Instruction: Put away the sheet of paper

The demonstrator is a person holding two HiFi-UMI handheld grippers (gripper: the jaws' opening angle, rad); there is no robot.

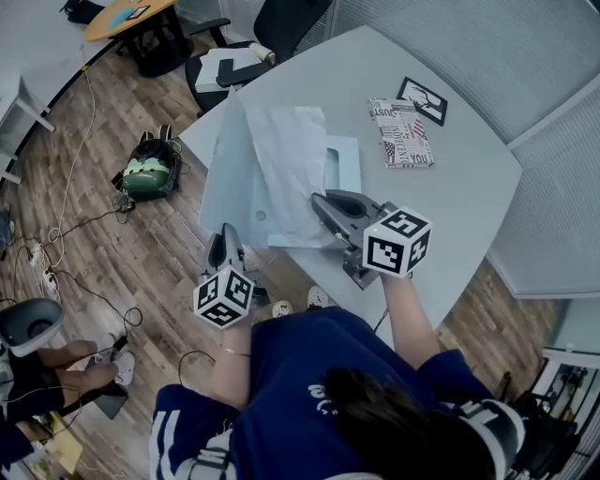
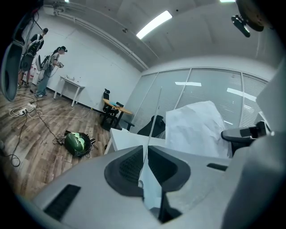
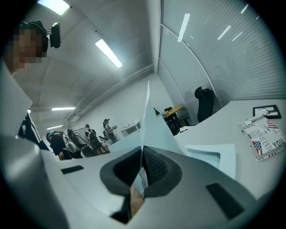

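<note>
Place: open-plan office, used as a shared workroom.
Bench: pale grey office bench (image 1: 469,178) under the left tool (image 2: 146,152) and the right tool (image 3: 142,154).
Floor: wood-look planks (image 1: 112,131) left of the left tool, with loose cables (image 1: 70,220) trailing over them.
Seating: black swivel chair (image 1: 281,23) past the bench's far edge, ahead of both tools.
Walls: glazed partition with blinds (image 3: 214,53) right of the right tool.
Lighting: ceiling strip lights (image 2: 154,24) above the left tool.
Far side: round wooden table (image 2: 117,107) ahead of the left tool. White desk (image 2: 71,85) and standing people (image 2: 49,67) are far to its left.
</note>
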